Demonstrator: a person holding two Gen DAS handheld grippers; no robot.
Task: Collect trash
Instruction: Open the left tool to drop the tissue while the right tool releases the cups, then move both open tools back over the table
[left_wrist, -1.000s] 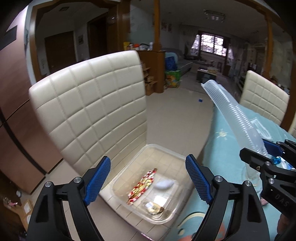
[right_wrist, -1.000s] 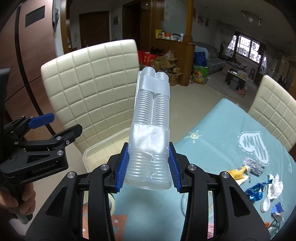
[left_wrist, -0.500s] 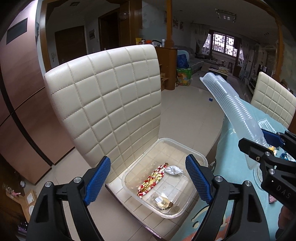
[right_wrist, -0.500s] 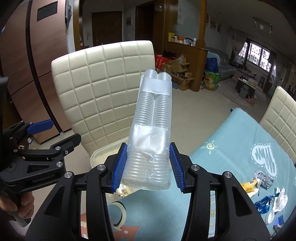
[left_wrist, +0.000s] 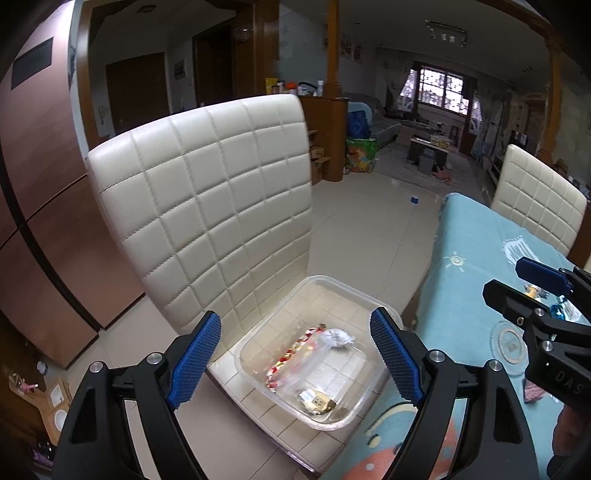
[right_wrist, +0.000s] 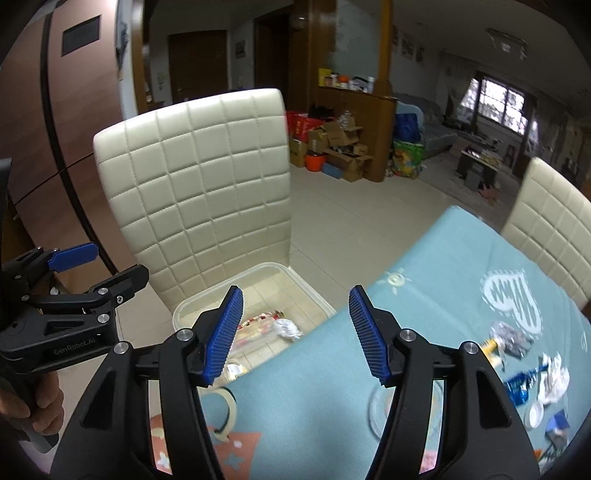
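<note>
A clear plastic bin (left_wrist: 334, 291) sits on the seat of a cream quilted chair (left_wrist: 207, 214). It holds a red-gold wrapper (left_wrist: 286, 360), a crumpled white paper (left_wrist: 336, 338), a gold packet (left_wrist: 316, 402) and a blurred clear sleeve of cups (left_wrist: 306, 354) lying across them. My left gripper (left_wrist: 295, 358) is open and empty above the bin. My right gripper (right_wrist: 295, 334) is open and empty over the table edge beside the bin (right_wrist: 221, 295). Several pieces of trash (right_wrist: 532, 369) lie on the blue tablecloth at the right.
The blue tablecloth (right_wrist: 424, 306) covers the table right of the chair. A second cream chair (right_wrist: 554, 229) stands at the table's far side. A roll of tape (right_wrist: 225, 413) and a clear lid (right_wrist: 380, 410) lie near the table's front. Tiled floor lies beyond.
My right gripper has opened and let go of the sleeve of plastic cups, which has dropped into the bin. The left gripper stays open over the bin.
</note>
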